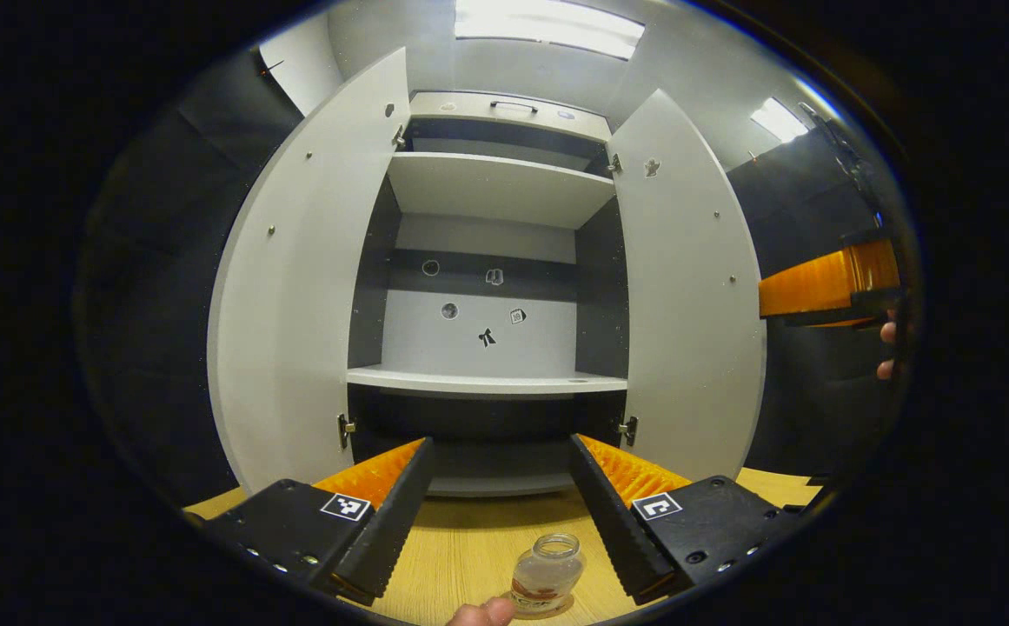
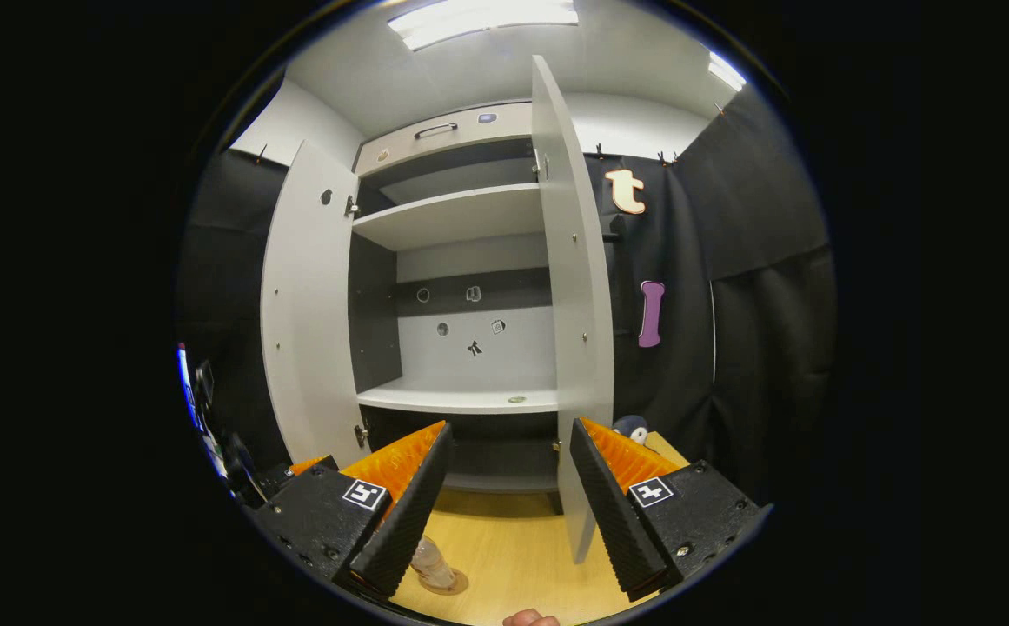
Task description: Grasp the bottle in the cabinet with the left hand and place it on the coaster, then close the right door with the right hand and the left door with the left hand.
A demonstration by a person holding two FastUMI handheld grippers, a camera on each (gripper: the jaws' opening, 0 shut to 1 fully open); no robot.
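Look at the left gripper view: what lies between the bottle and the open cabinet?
Just bare wooden table. The bottle stands on its coaster, with the open left gripper to either side; the cabinet stands behind.

Clear bottle upright on coaster; doors seemingly wide open.

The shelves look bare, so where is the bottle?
The bottle stands on the coaster on the wooden table, before the open cabinet.

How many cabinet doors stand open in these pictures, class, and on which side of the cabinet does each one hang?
2. The left door swings out on the cabinet's left side; the right door swings out on its right. Both hang from hinges at the front edges. No further doors are visible.
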